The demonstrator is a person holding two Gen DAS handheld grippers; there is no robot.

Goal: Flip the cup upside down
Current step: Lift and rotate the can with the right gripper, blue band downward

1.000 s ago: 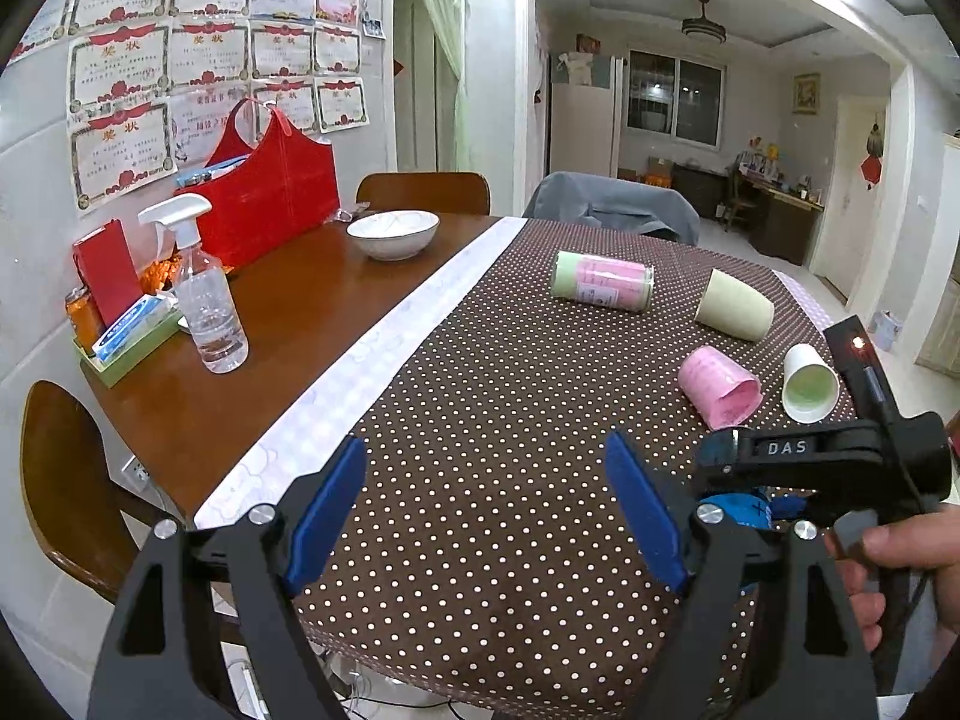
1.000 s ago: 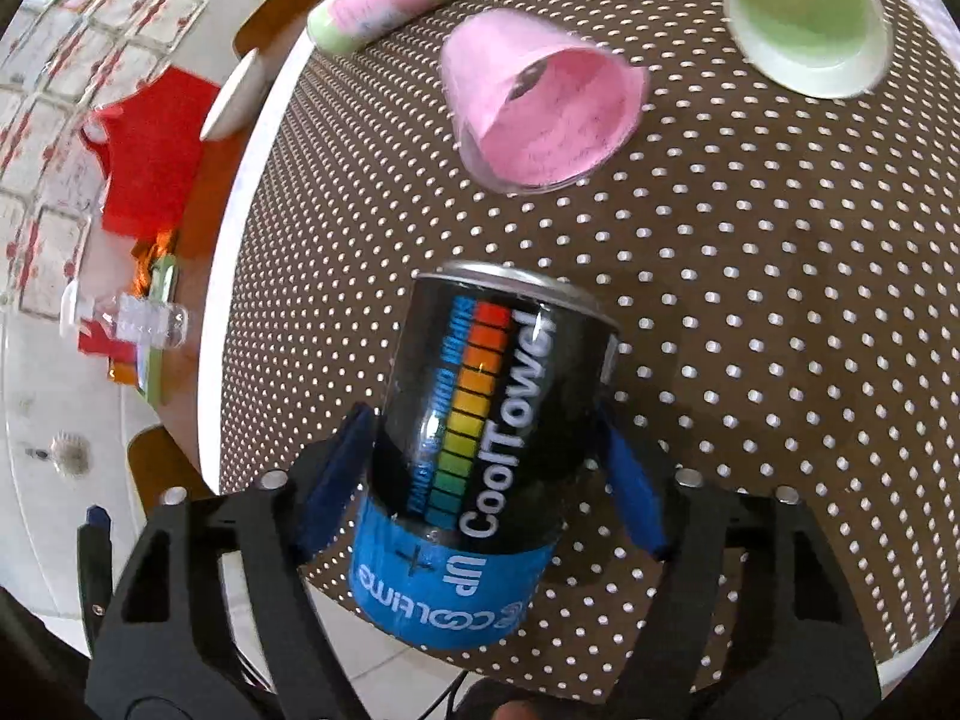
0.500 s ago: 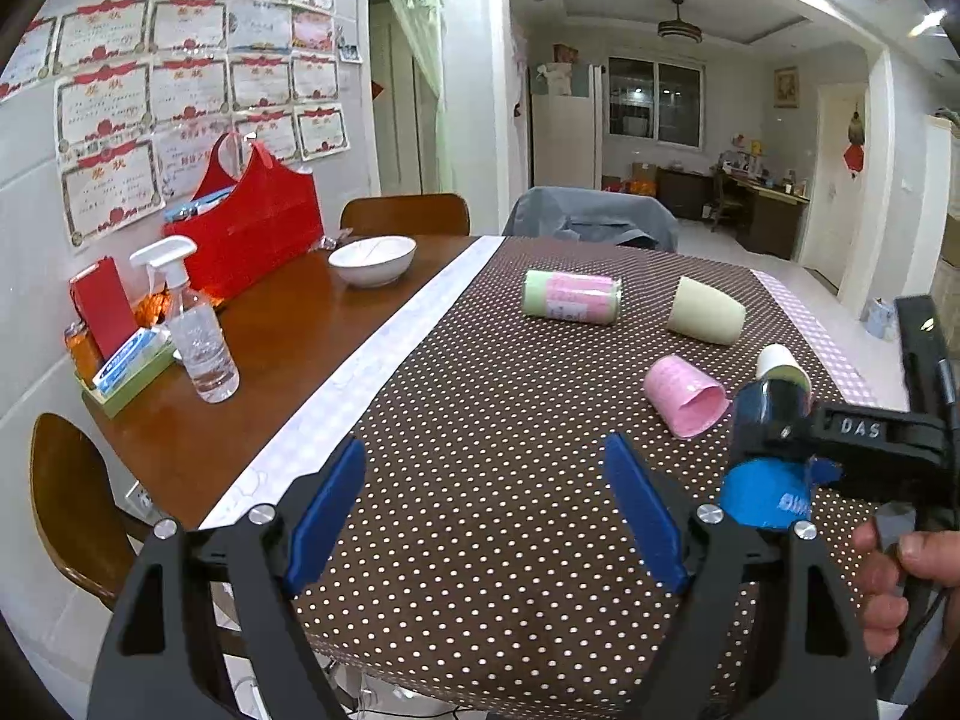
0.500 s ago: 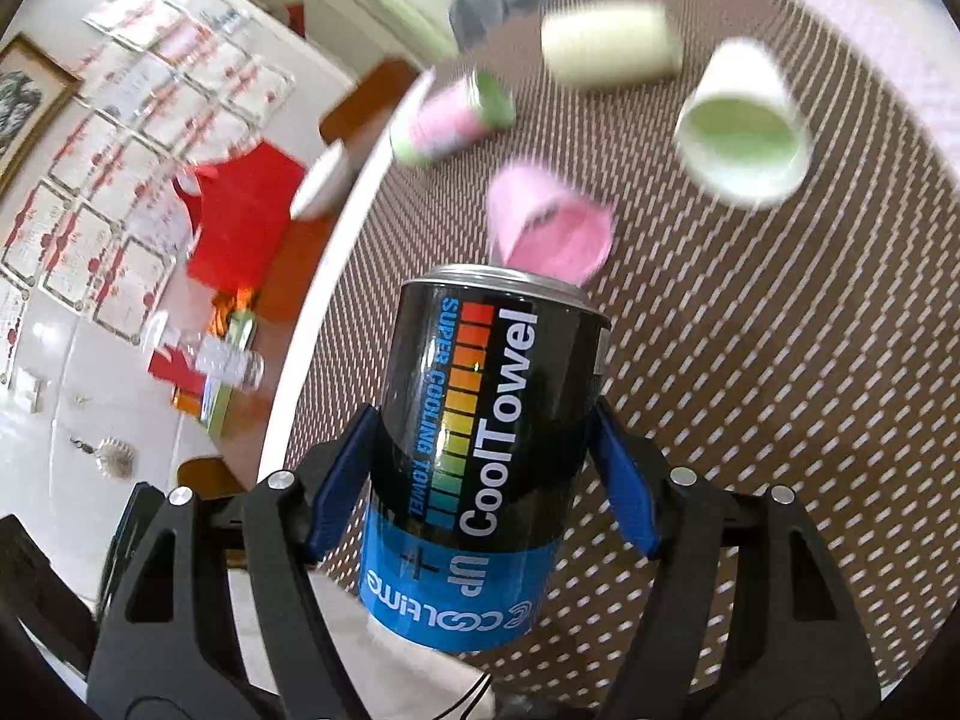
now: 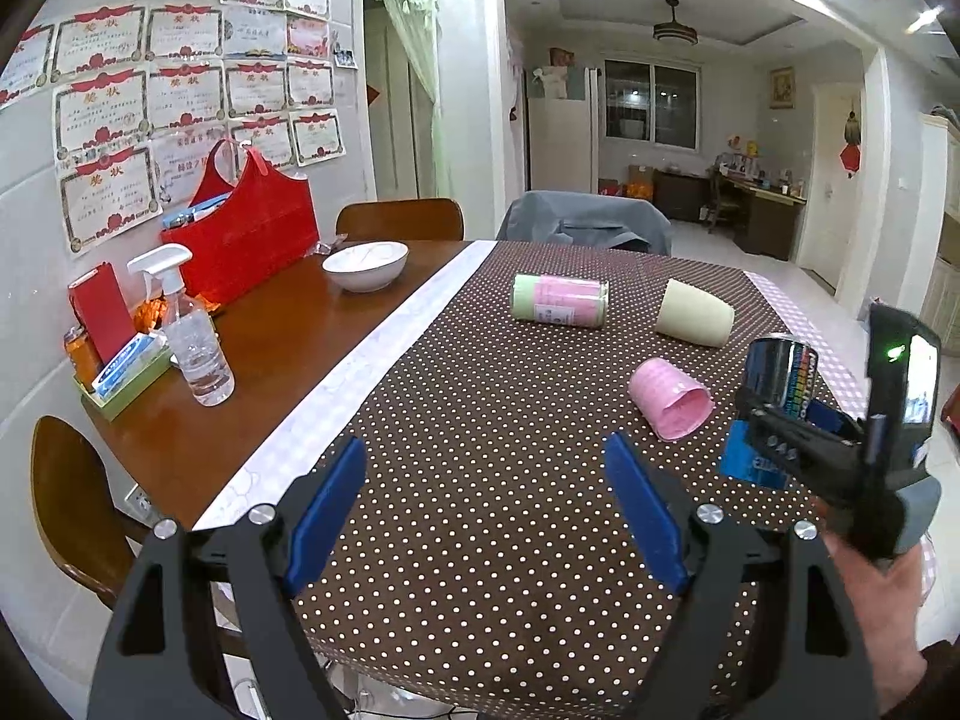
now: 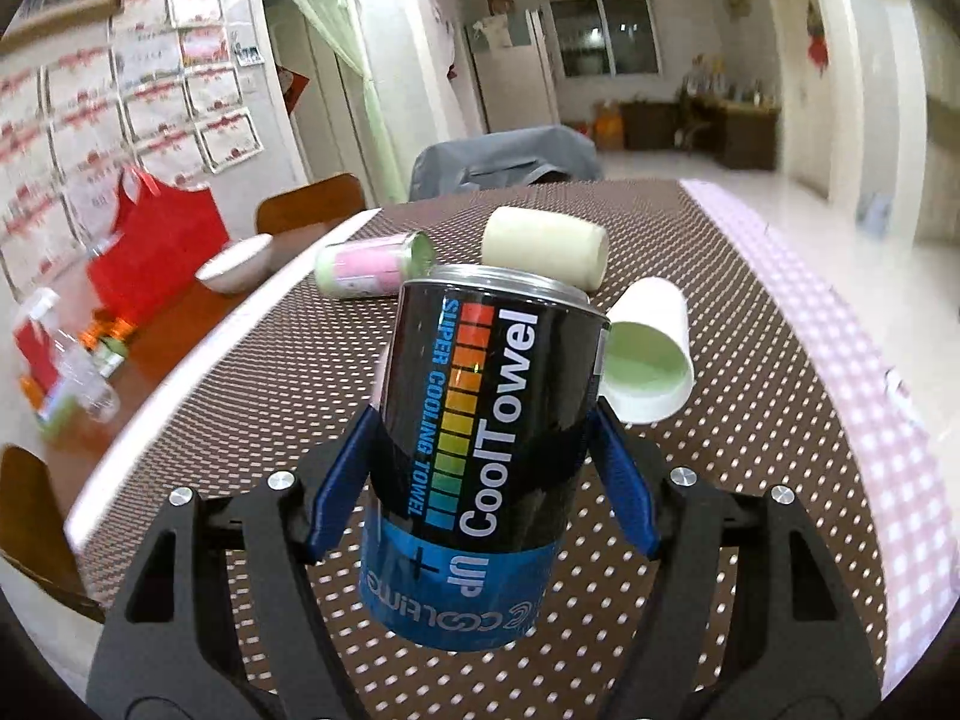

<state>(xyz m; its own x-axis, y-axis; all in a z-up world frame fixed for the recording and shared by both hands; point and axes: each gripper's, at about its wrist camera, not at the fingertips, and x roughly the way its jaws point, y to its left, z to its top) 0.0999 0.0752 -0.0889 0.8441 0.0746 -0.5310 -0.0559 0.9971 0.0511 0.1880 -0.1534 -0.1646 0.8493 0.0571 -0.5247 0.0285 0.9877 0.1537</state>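
My right gripper (image 6: 483,483) is shut on a black and blue "CoolTowel" can (image 6: 480,438), held above the dotted tablecloth (image 6: 750,420) with its metal end up and blue band down. It also shows in the left wrist view (image 5: 774,396), at the right edge. My left gripper (image 5: 486,510) is open and empty over the near part of the cloth. A pink cup (image 5: 672,407) lies on its side. A cream cup (image 5: 693,312), a white cup with green inside (image 6: 648,360) and a pink-labelled green canister (image 5: 558,300) also lie on their sides.
On the bare wooden table (image 5: 282,354) at left stand a white bowl (image 5: 365,264), a spray bottle (image 5: 192,336), a red bag (image 5: 246,240) and a small tray of items (image 5: 120,372). Chairs (image 5: 66,510) stand around the table.
My right gripper has swung the can from pointing down at the cloth to nearly upright, lifting it. The left gripper has stayed open and almost still.
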